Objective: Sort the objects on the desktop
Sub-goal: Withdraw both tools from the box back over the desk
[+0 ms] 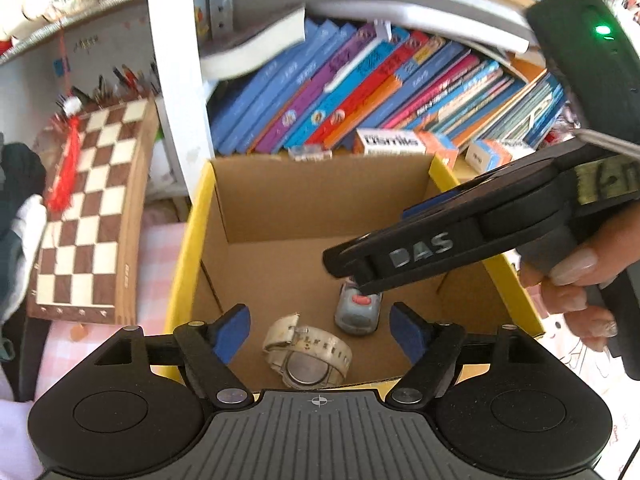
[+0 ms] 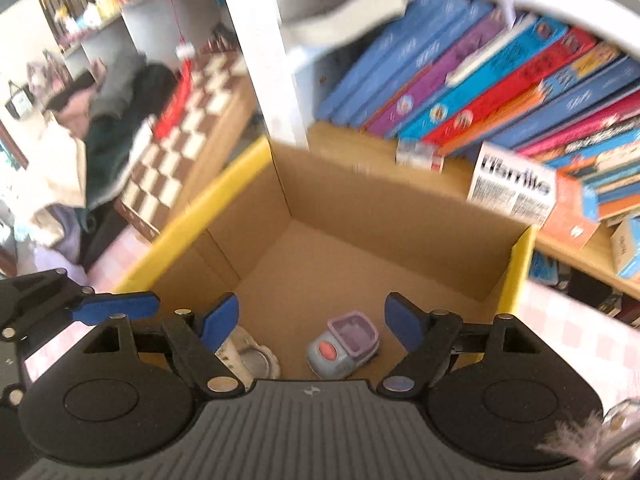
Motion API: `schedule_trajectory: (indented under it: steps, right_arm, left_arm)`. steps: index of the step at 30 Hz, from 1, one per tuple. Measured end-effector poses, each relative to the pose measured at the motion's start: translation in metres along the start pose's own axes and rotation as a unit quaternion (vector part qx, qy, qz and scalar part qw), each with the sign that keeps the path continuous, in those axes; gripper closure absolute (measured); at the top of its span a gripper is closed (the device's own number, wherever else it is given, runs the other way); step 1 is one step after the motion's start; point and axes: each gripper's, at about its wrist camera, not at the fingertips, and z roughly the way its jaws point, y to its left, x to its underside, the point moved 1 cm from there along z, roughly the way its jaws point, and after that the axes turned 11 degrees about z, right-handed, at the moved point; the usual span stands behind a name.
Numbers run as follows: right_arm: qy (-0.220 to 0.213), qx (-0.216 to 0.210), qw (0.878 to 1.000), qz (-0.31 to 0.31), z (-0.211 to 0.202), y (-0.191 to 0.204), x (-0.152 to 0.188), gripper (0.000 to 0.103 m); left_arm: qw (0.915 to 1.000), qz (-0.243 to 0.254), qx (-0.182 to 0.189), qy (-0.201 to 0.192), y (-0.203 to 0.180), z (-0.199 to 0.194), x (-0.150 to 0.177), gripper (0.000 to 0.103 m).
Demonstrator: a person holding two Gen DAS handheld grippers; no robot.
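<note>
A yellow-rimmed cardboard box (image 1: pixel 192 216) stands open before the bookshelf. On its floor lie a white wristwatch (image 1: pixel 306 354) and a small grey-blue toy with a red button (image 1: pixel 357 308). My left gripper (image 1: pixel 320 334) is open and empty, just above the watch at the box's near edge. My right gripper (image 2: pixel 312 322) is open and empty above the toy (image 2: pixel 340 346), with the watch (image 2: pixel 250 354) partly hidden behind its left finger. In the left wrist view the right gripper (image 1: pixel 352 276) reaches in from the right, its tips over the toy. The box rim (image 2: pixel 520 264) shows too.
A shelf of slanted books (image 1: pixel 360 84) and small cartons (image 1: pixel 390 142) stands behind the box. A chessboard (image 1: pixel 92 208) leans at the left on a pink checked cloth (image 1: pixel 160 248). Dark clothing (image 1: pixel 16 184) lies far left.
</note>
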Motion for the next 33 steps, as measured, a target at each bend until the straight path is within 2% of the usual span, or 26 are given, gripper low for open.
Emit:
schedule_trajectory:
  steps: [8, 16, 24, 33]
  right_arm:
    - [-0.071, -0.003, 0.998, 0.001, -0.06, 0.007, 0.01, 0.022]
    - [-0.126, 0.021, 0.992, -0.018, -0.113, 0.02, 0.04, 0.019]
    - [-0.153, 0.064, 0.986, -0.014, -0.148, 0.02, 0.087, 0.015]
    - [-0.157, 0.117, 0.981, 0.017, -0.17, 0.026, 0.147, 0.015]
  left_arm:
    - [0.9986, -0.001, -0.011, -0.051, -0.004, -0.053, 0.0, 0.021]
    - [0.995, 0.004, -0.019, -0.098, -0.009, -0.102, 0.01, 0.019]
    - [0.9951, -0.005, -0.034, -0.093, -0.003, -0.128, 0.042, 0.018]
    - [0.9963, -0.024, -0.034, -0.074, 0.016, -0.145, 0.091, 0.015]
